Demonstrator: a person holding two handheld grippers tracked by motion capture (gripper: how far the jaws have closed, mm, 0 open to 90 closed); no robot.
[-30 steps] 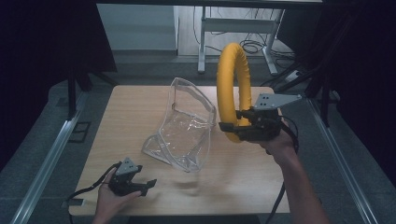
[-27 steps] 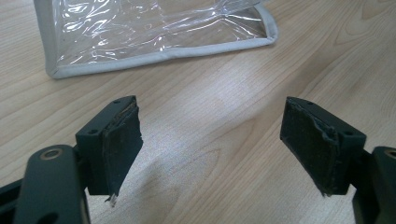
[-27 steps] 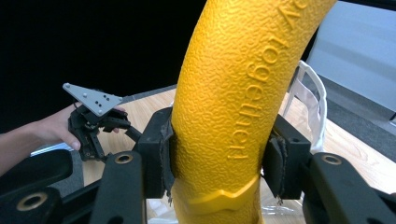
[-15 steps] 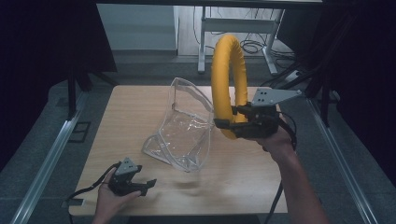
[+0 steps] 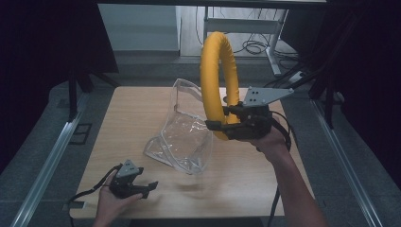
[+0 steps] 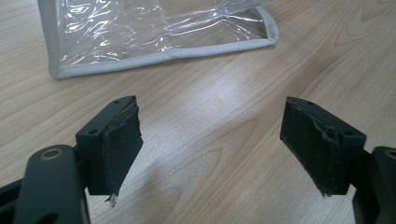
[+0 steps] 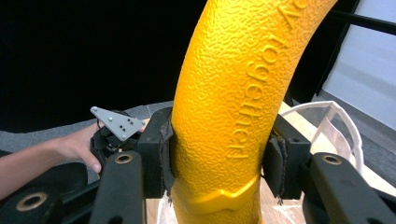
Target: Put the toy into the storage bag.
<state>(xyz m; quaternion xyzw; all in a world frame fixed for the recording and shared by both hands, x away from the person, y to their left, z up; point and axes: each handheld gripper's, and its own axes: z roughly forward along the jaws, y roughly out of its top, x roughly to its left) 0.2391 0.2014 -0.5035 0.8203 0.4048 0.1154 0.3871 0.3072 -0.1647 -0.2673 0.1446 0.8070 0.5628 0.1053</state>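
A thick yellow foam ring (image 5: 213, 80) stands upright in the air over the right half of the table, with my right gripper (image 5: 222, 126) shut on its lower part. In the right gripper view the ring (image 7: 233, 98) shows raised lettering and both pads (image 7: 164, 156) press into its sides. A clear plastic bag (image 5: 185, 130) with grey piping stands open-mouthed at the table's middle, just left of the ring. My left gripper (image 5: 147, 187) rests low at the front left, open, with nothing between its jaws. The bag's bottom edge (image 6: 159, 56) lies ahead of its pads (image 6: 119, 144).
The wooden table (image 5: 127, 109) has bare room at its left and front right. Metal rails (image 5: 47, 161) run along both sides below it. A desk frame with cables (image 5: 255, 45) stands behind the table.
My right gripper has carried the yellow ring leftward and upward, closer to the bag's mouth. The left gripper and the bag have kept still.
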